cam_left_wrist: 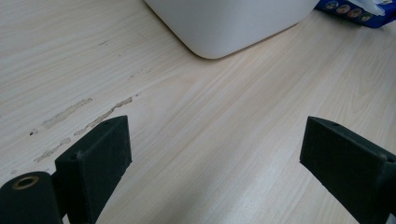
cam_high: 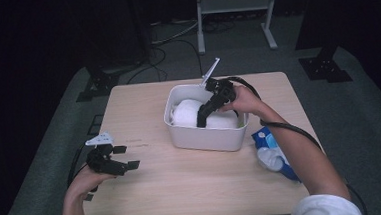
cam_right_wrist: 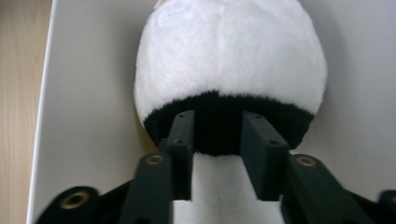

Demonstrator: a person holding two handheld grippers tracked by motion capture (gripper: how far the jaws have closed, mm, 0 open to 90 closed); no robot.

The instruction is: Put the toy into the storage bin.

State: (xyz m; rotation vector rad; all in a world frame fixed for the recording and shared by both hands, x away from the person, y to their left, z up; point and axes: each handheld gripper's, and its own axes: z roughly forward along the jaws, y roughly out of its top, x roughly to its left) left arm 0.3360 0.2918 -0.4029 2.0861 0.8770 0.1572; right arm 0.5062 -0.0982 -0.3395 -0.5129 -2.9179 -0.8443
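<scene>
In the high view, the right claw (cam_high: pixel 202 118) sits just right of the frame's centre, reaching down into a white plastic bin (cam_high: pixel 204 136) that stands on the wooden surface (cam_high: pixel 183 183). Inside the bin lies a white plush toy (cam_high: pixel 186 112) with a black band. In the right gripper view, the jaws are drawn narrow and pinch the toy's black fur at the lower middle of the frame, with the rounded white part of the plush toy (cam_right_wrist: pixel 229 56) bulging above them and the pale bin wall (cam_right_wrist: pixel 84 116) on either side. A strip of the wooden surface (cam_right_wrist: pixel 18 116) shows along the left edge of that view.

The left claw (cam_high: pixel 126 157) rests at the lower left of the high view, near the surface's left edge, well apart from the bin. Its jaws stand wide with nothing between them; in the left gripper view only bare wood grain (cam_left_wrist: pixel 210 140) lies between the two black pads, and the bin's rounded corner (cam_left_wrist: pixel 219 28) appears at the top of the frame.

A blue and white packet (cam_high: pixel 276 155) lies on the surface just right of the bin, at the right of the high view.
</scene>
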